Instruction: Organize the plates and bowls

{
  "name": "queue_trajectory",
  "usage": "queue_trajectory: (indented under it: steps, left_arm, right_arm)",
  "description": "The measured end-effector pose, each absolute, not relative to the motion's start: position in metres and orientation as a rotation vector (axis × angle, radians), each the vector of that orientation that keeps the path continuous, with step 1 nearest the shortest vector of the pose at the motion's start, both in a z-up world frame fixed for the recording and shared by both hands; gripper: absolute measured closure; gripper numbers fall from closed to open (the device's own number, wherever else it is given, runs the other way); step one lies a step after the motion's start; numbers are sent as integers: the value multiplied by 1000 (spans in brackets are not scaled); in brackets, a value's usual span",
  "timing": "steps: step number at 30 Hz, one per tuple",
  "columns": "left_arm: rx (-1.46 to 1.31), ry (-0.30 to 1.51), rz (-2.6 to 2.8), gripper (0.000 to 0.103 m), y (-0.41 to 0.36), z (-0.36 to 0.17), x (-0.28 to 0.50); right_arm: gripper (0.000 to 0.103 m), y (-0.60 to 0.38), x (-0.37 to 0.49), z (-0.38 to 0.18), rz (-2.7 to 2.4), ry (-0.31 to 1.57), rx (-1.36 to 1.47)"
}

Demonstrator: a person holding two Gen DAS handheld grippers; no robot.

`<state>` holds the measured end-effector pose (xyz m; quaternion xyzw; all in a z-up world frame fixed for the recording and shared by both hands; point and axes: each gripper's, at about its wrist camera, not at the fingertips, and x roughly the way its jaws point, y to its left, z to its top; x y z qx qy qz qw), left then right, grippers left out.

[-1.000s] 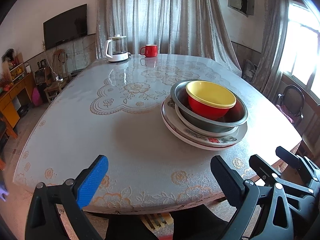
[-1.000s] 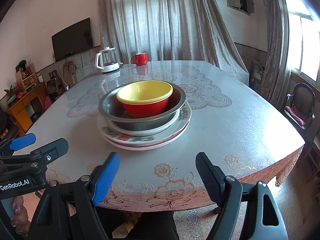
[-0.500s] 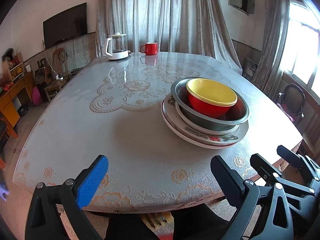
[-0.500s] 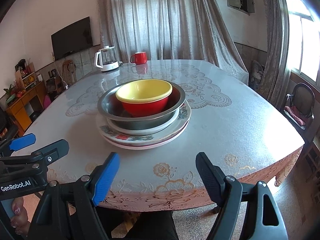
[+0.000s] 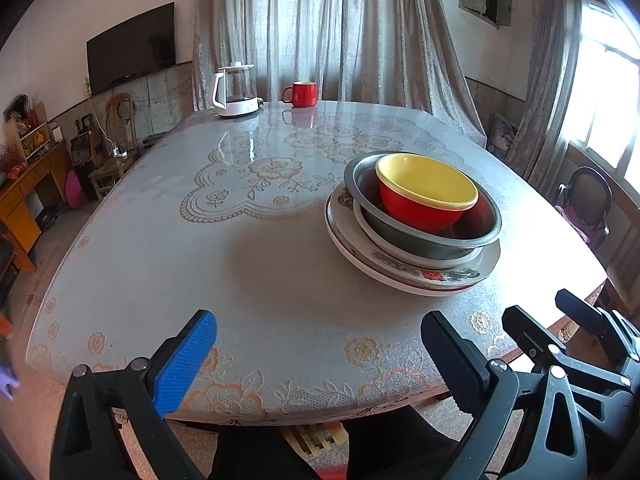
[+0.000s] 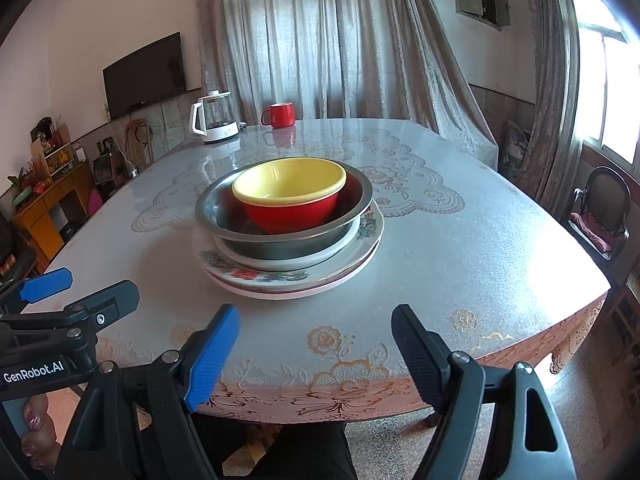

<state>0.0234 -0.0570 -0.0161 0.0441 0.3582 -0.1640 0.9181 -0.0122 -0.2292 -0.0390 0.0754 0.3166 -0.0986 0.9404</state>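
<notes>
A red bowl with a yellow inside (image 5: 424,200) (image 6: 290,196) sits in a grey metal bowl (image 5: 480,236) (image 6: 216,216). Both rest on stacked flowered plates (image 5: 408,272) (image 6: 280,280) on the table. My left gripper (image 5: 320,344) is open and empty at the table's near edge, left of the stack. My right gripper (image 6: 316,340) is open and empty at the near edge, just in front of the stack. Each gripper shows at the side of the other's view.
A white kettle (image 5: 236,92) (image 6: 212,118) and a red mug (image 5: 302,94) (image 6: 280,115) stand at the table's far edge. A lace-patterned cloth under clear plastic (image 5: 200,240) covers the table. A chair (image 6: 600,208) stands to the right.
Both grippers have eased slightly closer to the table and a little higher. The stack has not moved. Both stay open.
</notes>
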Motion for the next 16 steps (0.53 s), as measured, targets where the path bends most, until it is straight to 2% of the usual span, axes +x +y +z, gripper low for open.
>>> queue_trajectory:
  steps: [16]
  left_arm:
    - [100,743,-356,0,-62,-17,25]
  right_arm:
    - [23,-232,-11,-42,-201,656,163]
